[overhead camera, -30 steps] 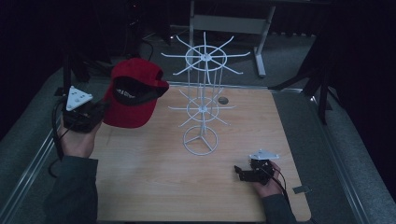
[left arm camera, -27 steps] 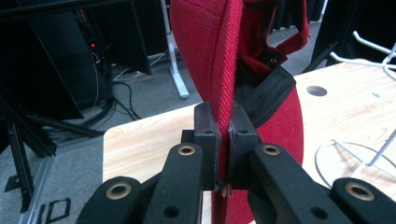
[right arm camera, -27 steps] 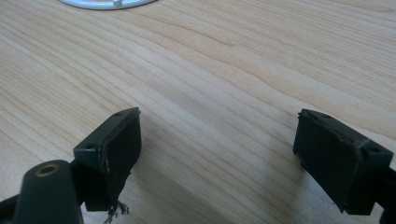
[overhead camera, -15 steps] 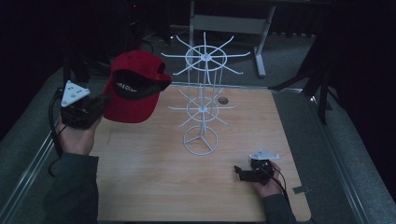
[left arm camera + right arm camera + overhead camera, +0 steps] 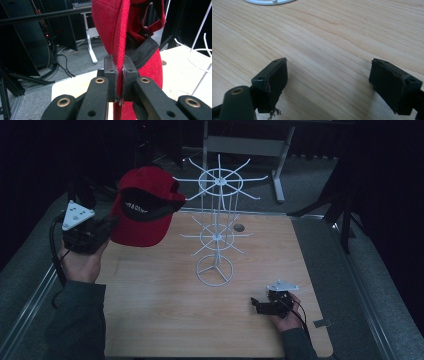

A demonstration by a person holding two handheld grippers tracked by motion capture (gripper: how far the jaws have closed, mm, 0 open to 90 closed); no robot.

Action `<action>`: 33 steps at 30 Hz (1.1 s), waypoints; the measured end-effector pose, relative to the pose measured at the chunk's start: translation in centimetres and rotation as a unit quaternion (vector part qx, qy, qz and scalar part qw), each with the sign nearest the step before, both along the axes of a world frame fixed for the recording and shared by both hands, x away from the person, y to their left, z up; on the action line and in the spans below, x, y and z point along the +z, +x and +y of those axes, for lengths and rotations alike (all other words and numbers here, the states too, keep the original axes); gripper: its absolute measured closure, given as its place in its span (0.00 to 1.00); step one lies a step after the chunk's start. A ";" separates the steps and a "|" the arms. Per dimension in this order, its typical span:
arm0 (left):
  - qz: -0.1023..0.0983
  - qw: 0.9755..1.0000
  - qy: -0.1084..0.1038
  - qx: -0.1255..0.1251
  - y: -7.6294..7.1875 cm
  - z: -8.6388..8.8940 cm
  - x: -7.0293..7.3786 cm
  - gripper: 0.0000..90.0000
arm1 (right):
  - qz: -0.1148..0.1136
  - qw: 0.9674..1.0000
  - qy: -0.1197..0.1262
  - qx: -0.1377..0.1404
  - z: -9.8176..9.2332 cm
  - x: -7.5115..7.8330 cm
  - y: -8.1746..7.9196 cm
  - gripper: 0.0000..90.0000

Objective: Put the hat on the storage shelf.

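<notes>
Count: one red cap [image 5: 142,210], one white wire rack [image 5: 216,227], two hand-held grippers, one wooden surface [image 5: 165,320].

Left hand-held gripper [image 5: 106,226]: raised over the left edge of the surface, at the left of the high view, with a grey three-cornered plate [image 5: 76,215] on top. Its jaws are clamped on the brim edge of the red cap. In the left gripper view the two black pads [image 5: 128,75] press the brim's stitched red edge between them with no gap.

Red cap: held in the air, clear of the surface, above its far left corner and just beside the rack's upper tier. The cloth is a ribbed red weave. The inside shows a black band and, at the back opening, a strap with a small metal fastener. In the high view, pale lettering on the dark inner band is too small to read.

White wire rack: stands upright near the middle of the surface on a round ring base [image 5: 214,270]. A central post carries two wheel-shaped tiers of radiating arms, the larger on top.

Right hand-held gripper [image 5: 258,305]: low at the near right of the surface, well apart from the cap. In the right gripper view its jaws stand wide apart with only bare wood grain between them; the rack's base ring [image 5: 270,2] shows at the top edge.
</notes>
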State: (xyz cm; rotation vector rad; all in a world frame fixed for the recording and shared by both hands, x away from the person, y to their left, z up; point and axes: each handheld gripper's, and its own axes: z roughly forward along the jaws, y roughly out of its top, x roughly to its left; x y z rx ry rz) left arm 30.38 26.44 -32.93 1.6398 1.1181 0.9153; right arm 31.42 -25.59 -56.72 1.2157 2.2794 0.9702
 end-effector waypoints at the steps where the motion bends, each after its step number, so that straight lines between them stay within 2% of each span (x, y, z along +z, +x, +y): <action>1: -0.001 1.000 0.000 0.000 0.0 0.0 0.1 0.96 | 0.001 1.000 0.000 0.000 0.0 0.0 0.0 0.17; 13: -0.014 1.000 -0.008 -0.003 -0.2 -0.2 1.1 0.96 | 0.000 1.000 0.000 0.000 0.0 0.0 0.0 0.17; 23: -0.021 1.000 -0.015 -0.002 -0.2 -0.1 1.4 0.96 | 0.000 1.000 0.000 0.000 0.0 0.0 0.0 0.17; 33: -0.043 0.999 -0.029 0.000 -0.8 0.1 1.6 0.96 | 0.001 1.000 0.000 0.000 0.0 0.0 0.0 0.17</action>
